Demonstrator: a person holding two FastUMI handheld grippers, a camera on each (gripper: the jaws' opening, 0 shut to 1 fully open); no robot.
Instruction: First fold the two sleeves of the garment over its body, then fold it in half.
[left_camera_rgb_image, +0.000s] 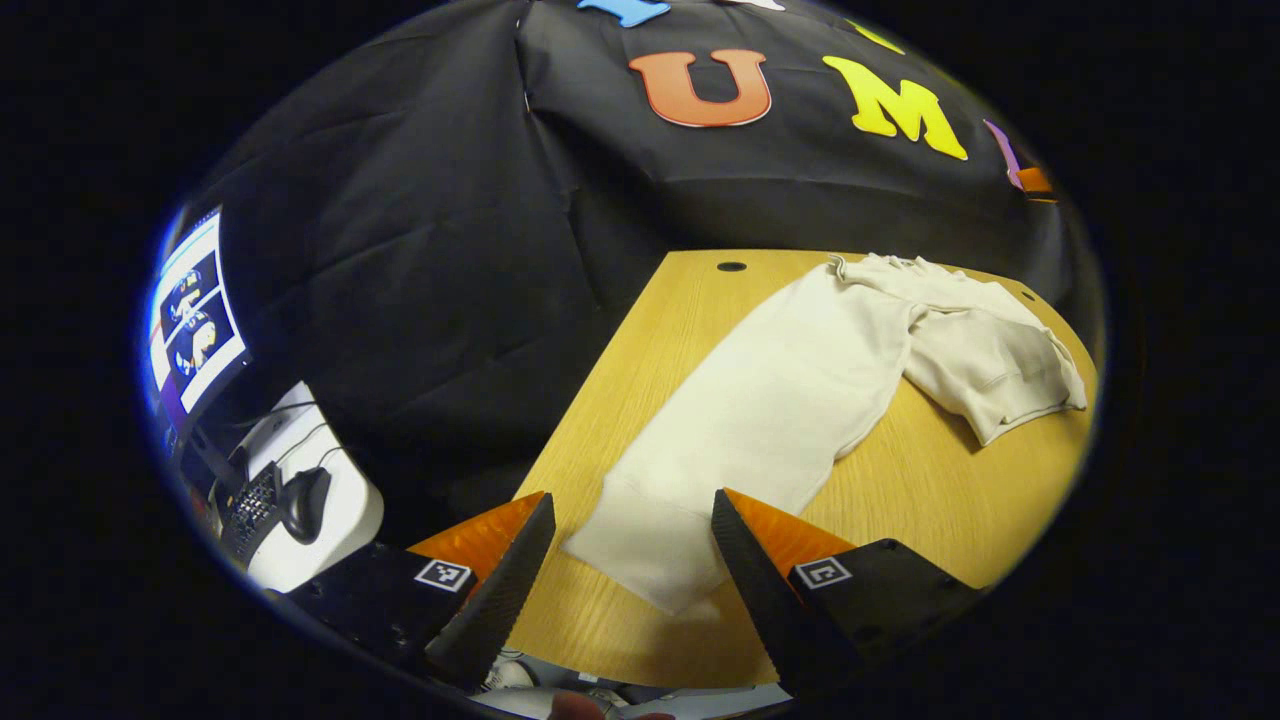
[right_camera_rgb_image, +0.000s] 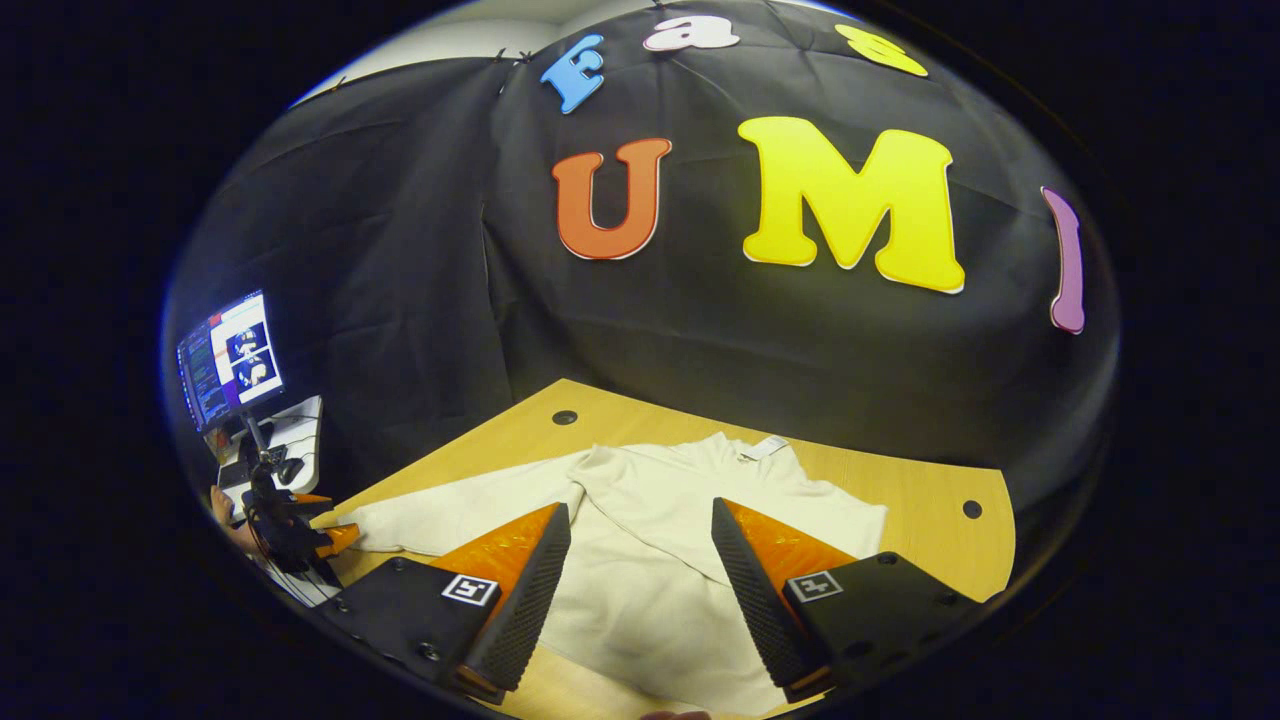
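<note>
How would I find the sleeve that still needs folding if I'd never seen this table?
Look at the wooden table in front of the black cloth wall. A cream garment lies on it, and one long sleeve stretches out flat toward the near edge, its cuff between the left gripper fingers. The other sleeve is already bunched over the body; this one lies straight.

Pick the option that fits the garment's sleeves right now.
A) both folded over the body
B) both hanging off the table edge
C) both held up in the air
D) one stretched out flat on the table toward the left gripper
D: in the left gripper view the long sleeve of the cream garment lies flat on the wooden table, its cuff between the open fingers of the left gripper.
</note>
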